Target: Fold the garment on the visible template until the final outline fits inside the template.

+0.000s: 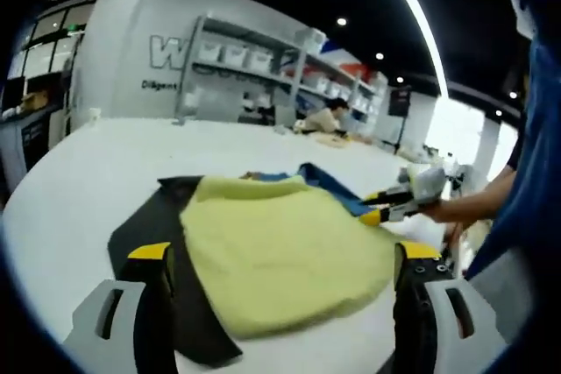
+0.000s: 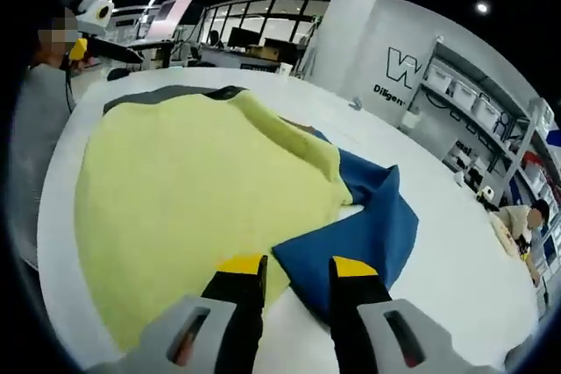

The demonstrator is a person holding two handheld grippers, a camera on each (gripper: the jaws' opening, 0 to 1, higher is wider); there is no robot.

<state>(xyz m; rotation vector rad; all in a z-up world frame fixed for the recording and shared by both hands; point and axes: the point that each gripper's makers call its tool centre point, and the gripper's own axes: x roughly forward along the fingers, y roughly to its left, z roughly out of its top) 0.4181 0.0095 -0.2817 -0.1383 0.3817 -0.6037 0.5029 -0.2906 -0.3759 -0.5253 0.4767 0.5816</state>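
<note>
The white surface point(image 1: 79, 181) carries a dark template point(image 1: 149, 234), and the yellow garment point(image 1: 280, 260) lies over it, spilling past the template's edge toward the surface's near edge. A blue sleeve point(image 2: 368, 225) sticks out beside the yellow body. The right hand-held gripper point(image 2: 298, 273) has its jaws parted around the sleeve's tip, not yet clamped. The left hand-held gripper point(image 1: 285, 256) hovers open over the garment. Folding looks under way; next, probably, pinch the sleeve and fold it inward.
</note>
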